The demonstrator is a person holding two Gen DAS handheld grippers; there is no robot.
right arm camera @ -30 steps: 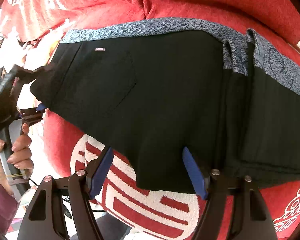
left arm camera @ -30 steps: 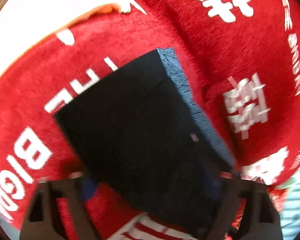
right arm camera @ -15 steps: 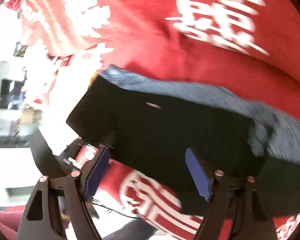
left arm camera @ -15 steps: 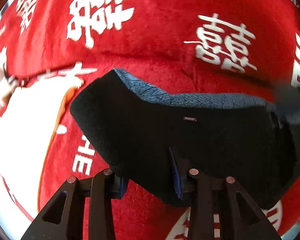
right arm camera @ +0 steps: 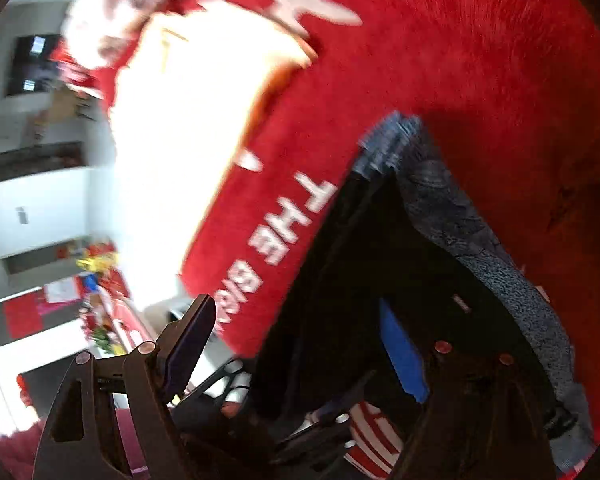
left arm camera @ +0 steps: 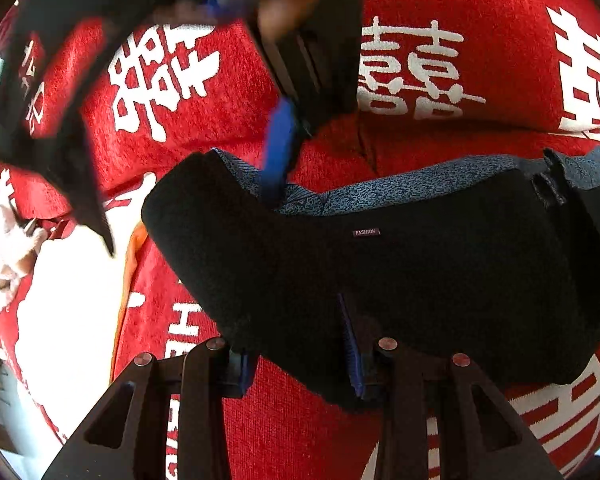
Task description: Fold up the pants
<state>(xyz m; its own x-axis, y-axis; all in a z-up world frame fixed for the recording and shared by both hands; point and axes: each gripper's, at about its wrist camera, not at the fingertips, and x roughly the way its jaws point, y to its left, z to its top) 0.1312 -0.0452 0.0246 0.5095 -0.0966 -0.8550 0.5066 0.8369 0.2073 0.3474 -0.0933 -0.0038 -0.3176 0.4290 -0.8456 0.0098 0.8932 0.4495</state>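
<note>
Black pants [left arm camera: 380, 280] with a blue-grey patterned waistband [left arm camera: 420, 184] lie folded on the red blanket. My left gripper [left arm camera: 296, 360] is at their near edge, shut on a bunch of the black fabric. My right gripper [left arm camera: 192, 216] comes in from above in the left wrist view. It is open and straddles the pants' left corner, one blue pad [left arm camera: 278, 152] down at the waistband. The right wrist view is blurred. In it the right gripper [right arm camera: 296, 344] stands wide, the pants [right arm camera: 380, 248] reaching in from the right under its blue pad [right arm camera: 402, 356].
The red blanket [left arm camera: 440, 140] with large white characters covers the whole surface. A bright white patch [left arm camera: 68, 300] lies left of the pants. Past the blanket's edge the right wrist view shows a room with shelves [right arm camera: 40, 208].
The left gripper closed on the pants' near edge and rolled, then held still. The right gripper swept left along the pants to their corner and now shows in the left wrist view.
</note>
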